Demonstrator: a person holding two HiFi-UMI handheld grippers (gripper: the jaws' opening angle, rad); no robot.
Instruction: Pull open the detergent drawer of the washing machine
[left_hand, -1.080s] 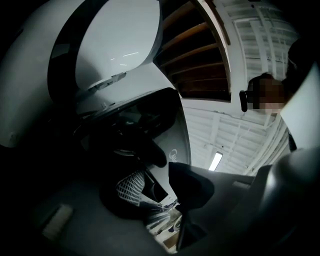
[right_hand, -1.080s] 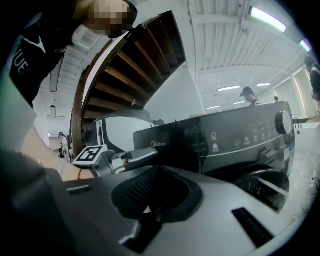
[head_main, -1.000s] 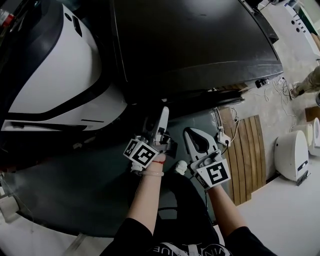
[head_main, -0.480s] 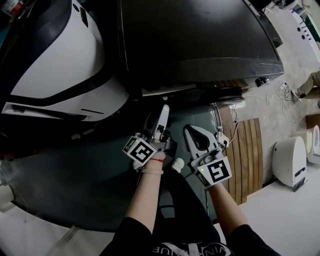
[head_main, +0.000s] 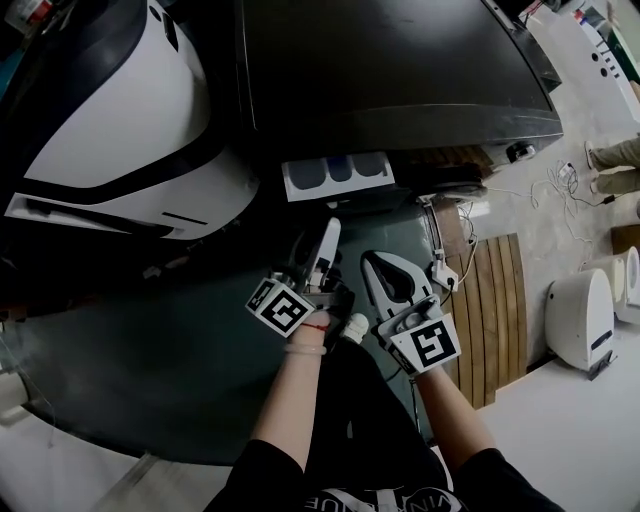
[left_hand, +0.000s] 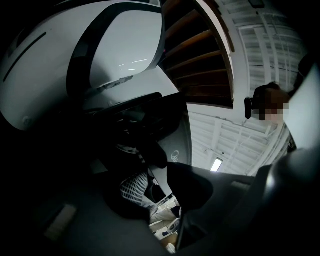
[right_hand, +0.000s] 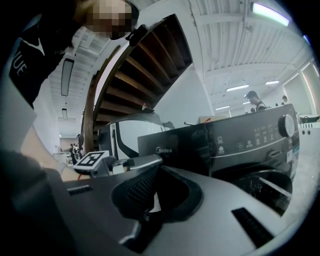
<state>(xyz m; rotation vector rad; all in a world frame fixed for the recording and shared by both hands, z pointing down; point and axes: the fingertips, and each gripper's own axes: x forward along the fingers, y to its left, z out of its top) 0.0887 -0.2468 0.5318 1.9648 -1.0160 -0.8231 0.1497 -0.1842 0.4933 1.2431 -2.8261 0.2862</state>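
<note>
**A:** What is furthest left?

**B:** A rounded white appliance with a black band (head_main: 120, 130). It stands just beside the dark washing machine (head_main: 400, 70), whose flat top fills the middle of the head view.

**A:** And the detergent drawer?

**B:** The detergent drawer (head_main: 338, 175) stands out from the machine's front near its left corner. It is white, and its compartments show from above.

**A:** Where are the grippers?

**B:** Both are below the drawer over a dark floor surface (head_main: 150, 370). The left gripper (head_main: 328, 232) points up at the drawer, with its tip near the drawer but clear of it. Its own view is dark, yet a gap shows between the jaws with nothing in it. The right gripper (head_main: 375, 262) is just beside it and a little further from the machine. Its jaws meet at the tips and hold nothing.

**A:** What is to the right?

**B:** A white plug adapter (head_main: 443, 272) lies beside the right gripper, with a wooden slatted panel (head_main: 495, 310) flat on the floor next to it. Loose cables (head_main: 548, 185) trail by the machine's right corner, near a person's legs (head_main: 612, 165) at the edge. A white rounded device (head_main: 583, 315) sits further right, well apart. In the right gripper view the machine's control dial (right_hand: 286, 125) faces the camera.
</note>
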